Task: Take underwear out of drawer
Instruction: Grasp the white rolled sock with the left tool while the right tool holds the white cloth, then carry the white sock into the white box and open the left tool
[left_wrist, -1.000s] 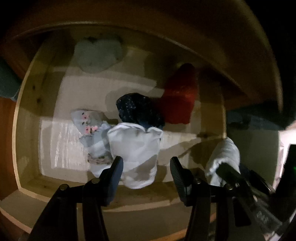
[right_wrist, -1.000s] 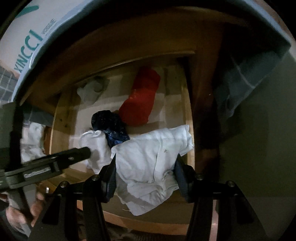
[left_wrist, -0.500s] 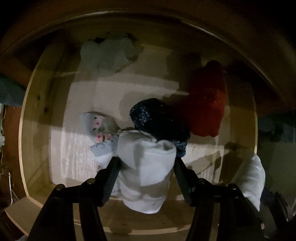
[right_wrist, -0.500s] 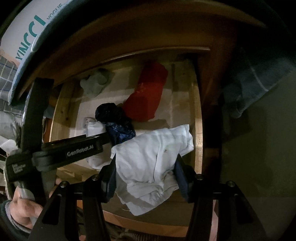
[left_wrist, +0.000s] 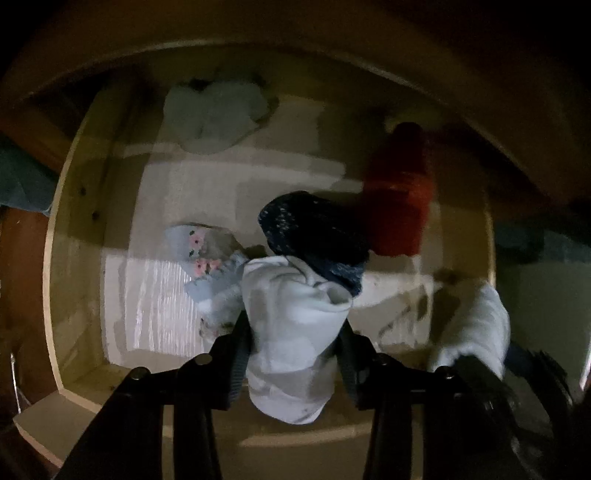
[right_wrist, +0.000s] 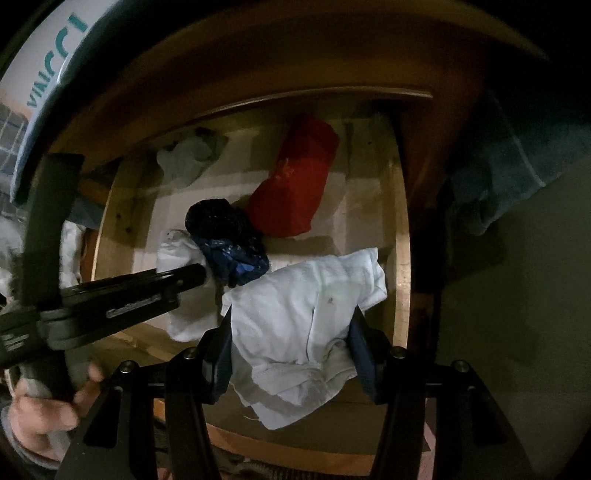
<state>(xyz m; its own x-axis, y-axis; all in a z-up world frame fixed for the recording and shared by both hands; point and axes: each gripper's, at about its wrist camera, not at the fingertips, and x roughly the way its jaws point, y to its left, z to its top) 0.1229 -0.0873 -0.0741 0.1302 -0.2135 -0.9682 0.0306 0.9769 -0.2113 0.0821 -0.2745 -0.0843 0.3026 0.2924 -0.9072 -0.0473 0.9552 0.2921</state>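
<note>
The open wooden drawer (left_wrist: 62, 229) holds several pieces of underwear. My left gripper (left_wrist: 293, 332) is shut on a white piece (left_wrist: 295, 332) at the drawer's front. A dark blue piece (left_wrist: 314, 236) lies on its far end. My right gripper (right_wrist: 291, 328) is shut on another white piece (right_wrist: 306, 310), held above the drawer's front right; this piece also shows in the left wrist view (left_wrist: 476, 325). The left gripper shows in the right wrist view (right_wrist: 192, 275), over the white piece (right_wrist: 177, 254).
In the drawer lie a red piece (left_wrist: 399, 206), a floral pale blue piece (left_wrist: 207, 254) and a grey-green piece (left_wrist: 214, 114) at the back. The dresser top overhangs the drawer's back. A blue cloth (right_wrist: 491, 184) hangs at the right of the drawer.
My left gripper moved forward over the white piece and closed on it. My right gripper kept its hold on the other white piece and barely moved.
</note>
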